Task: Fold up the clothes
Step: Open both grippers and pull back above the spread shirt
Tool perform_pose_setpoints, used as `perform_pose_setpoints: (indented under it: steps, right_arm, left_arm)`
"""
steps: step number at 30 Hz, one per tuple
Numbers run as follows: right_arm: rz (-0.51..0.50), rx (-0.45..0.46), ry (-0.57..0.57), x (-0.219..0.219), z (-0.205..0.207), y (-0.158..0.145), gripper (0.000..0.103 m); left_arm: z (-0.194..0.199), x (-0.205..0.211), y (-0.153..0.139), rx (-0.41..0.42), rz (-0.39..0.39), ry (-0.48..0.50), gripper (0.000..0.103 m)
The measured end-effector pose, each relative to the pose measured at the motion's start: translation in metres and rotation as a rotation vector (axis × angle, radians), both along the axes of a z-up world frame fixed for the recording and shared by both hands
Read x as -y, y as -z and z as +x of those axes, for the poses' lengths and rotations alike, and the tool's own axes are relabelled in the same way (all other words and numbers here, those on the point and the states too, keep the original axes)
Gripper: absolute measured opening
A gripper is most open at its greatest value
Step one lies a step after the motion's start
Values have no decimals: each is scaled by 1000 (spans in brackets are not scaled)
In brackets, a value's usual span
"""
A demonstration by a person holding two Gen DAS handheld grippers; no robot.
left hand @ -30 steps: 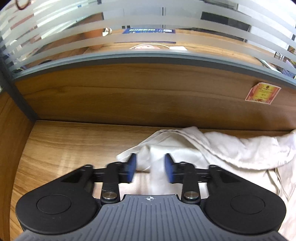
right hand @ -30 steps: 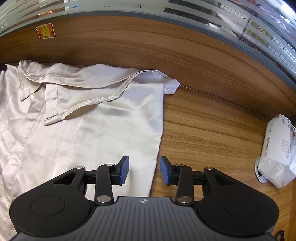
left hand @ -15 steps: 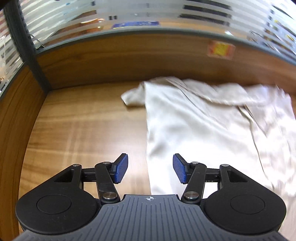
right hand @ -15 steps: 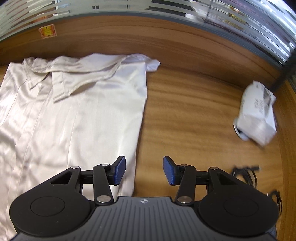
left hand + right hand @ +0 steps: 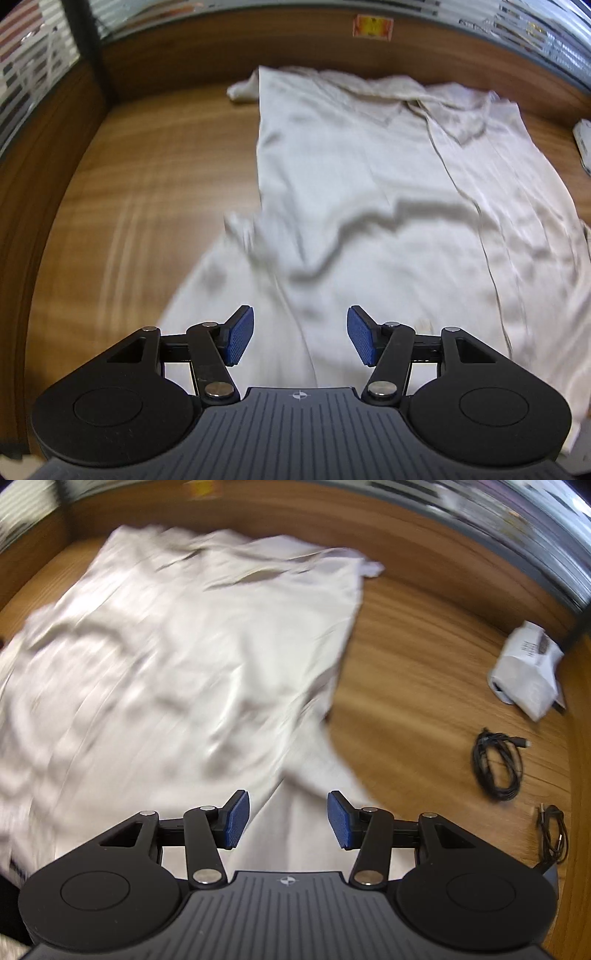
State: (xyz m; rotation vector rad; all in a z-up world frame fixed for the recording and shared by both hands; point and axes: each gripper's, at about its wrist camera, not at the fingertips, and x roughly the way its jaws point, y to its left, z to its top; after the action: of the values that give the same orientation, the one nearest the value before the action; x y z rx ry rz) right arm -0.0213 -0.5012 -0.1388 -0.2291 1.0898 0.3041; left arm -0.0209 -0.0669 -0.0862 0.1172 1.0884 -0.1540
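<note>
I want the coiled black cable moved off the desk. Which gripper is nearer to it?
Right. The right gripper hovers over the shirt's edge, the coiled black cable just beyond it. The left gripper is over the shirt's opposite side; its view shows no cable.

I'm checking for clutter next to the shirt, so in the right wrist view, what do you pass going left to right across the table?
Pale shirt → bare wooden table → coiled black cable → white packet.
</note>
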Motion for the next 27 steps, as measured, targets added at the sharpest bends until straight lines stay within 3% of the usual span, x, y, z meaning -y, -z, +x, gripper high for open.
perform_pose_setpoints:
  steps: [5,12,19,27]
  right_arm:
    - [7,-15,-96,-5,-40,4,54]
    - [19,-29,-181,-15,-82,1,54]
    - [4,-55,-219,-29,-114,10,54]
    - [-40,-44,-298,-62,-128,27,54]
  left_arm:
    - [-53,11,5,-28,15,39,60]
    - [-115,33,14,-56,22,272,61]
    - [-140,39,29,-101,-15,351,61]
    - [-155,53,44,-70,11,461,61]
